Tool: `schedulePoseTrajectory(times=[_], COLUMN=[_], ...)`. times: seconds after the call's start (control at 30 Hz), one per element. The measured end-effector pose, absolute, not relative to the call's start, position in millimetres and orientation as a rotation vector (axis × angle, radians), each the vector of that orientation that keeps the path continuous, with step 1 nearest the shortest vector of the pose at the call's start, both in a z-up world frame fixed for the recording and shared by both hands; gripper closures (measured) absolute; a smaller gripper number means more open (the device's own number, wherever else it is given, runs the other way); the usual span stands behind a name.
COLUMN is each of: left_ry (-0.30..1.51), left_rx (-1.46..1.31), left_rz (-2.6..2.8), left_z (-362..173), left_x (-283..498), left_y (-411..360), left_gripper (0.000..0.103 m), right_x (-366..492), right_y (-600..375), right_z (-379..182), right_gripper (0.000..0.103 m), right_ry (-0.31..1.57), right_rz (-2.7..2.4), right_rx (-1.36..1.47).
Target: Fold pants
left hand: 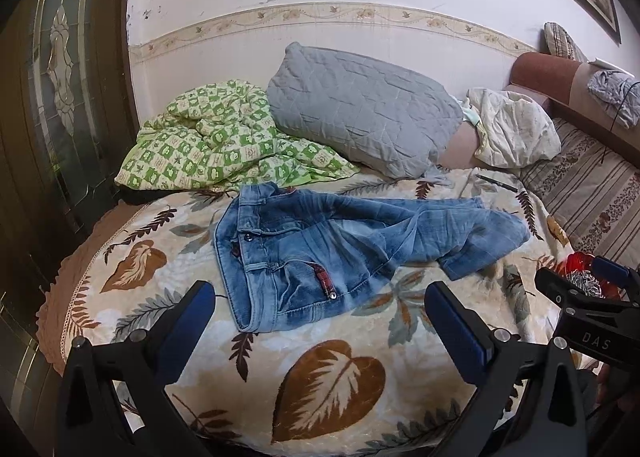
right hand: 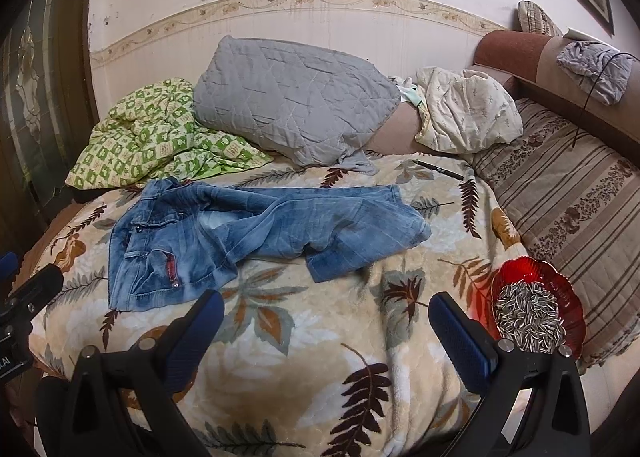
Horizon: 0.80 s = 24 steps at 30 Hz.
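On our leaf-patterned beige blanket (left hand: 328,377) faded blue denim jeans (left hand: 320,245) stretch left-right beyond both wide-open, empty tools, waistband nearer the left tool (left hand: 320,321).

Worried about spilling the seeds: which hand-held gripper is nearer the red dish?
Right. The right hand-held gripper has the red dish just beside its right finger; the left hand-held gripper faces the jeans' waistband, farther left.

White letters "DAS" stand on the right tool (left hand: 600,289) — nothing else legible.
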State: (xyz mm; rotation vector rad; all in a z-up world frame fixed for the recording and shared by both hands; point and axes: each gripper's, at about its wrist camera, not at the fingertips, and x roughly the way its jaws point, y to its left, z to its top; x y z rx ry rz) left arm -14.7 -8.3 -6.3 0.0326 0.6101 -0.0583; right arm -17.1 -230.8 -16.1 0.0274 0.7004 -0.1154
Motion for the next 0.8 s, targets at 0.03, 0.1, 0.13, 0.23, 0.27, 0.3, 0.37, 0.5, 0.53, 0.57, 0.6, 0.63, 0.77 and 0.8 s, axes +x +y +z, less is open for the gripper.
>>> schedulePoseTrajectory(times=[0.03,0.1,0.13,0.23,0.27,0.3,0.37,0.5,0.53,0.57,0.6,0.63,0.77,0.8], left_ry=[0.611,0.613,0.613,0.616,0.618,0.619,0.624,0.632,0.632,0.631,0.631,0.631,0.632,0.633], left_rx=[0.031,0.026,0.024,0.021,0.021,0.020,0.020,0.019,0.018,0.019,0.020,0.018,0.020,0.020], left_rz=[-0.058,-0.054,-0.052,-0.048,-0.047,-0.048,-0.045,-0.043,-0.042,-0.042,-0.041,-0.041,-0.043,-0.044], left_z=[-6.5,-6.5,-6.6,-6.1,-6.5,-7.0,-8.3,-7.8,-7.9,-8.2,-8.3,-8.3,-8.5,-8.7], left_x=[-14.7,-13.9,-13.9,-12.1,-11.8,-11.5,-10.8,-8.4,-8.1,-9.5,-9.7,-9.6,-9.5,-9.4], left_y=[-8.2,-3.5,-2.7,-1.0,-0.6,-0.1,0.8,-0.6,-0.1,-1.4,-1.4,-1.0,-0.9,-0.9], left_gripper=[0.000,0.000,0.000,0.000,0.000,0.000,0.000,0.000,0.000,0.000,0.000,0.000,0.000,0.000], right_x=[-16.6,-16.8,-16.5,-16.4,-15.5,-15.4,-15.9,-15.8,-15.8,-15.7,-15.6,-15.6,-15.6,-15.5], right_y=[-230.3,-230.3,-230.8,-231.3,-232.4,-232.1,-232.6,-233.6,-233.5,-233.4,-233.2,-233.0,-233.1,-233.1], right_z=[-15.8,-16.1,-16.2,-16.7,-16.4,-17.1,-17.1,-17.5,-17.5,-17.6,-17.9,-18.2,-18.5,-18.6], right_gripper=[0.000,0.000,0.000,0.000,0.000,0.000,0.000,0.000,0.000,0.000,0.000,0.000,0.000,0.000], right_ry=[0.701,0.701,0.702,0.702,0.703,0.705,0.705,0.705,0.705,0.706,0.707,0.707,0.707,0.707], right_rz=[-0.114,-0.119,-0.121,-0.125,-0.125,-0.125,-0.123,-0.123,-0.124,-0.124,-0.123,-0.125,-0.127,-0.126], right_rx=[0.027,0.029,0.032,0.035,0.038,0.039,0.036,0.037,0.038,0.040,0.040,0.040,0.040,0.041])
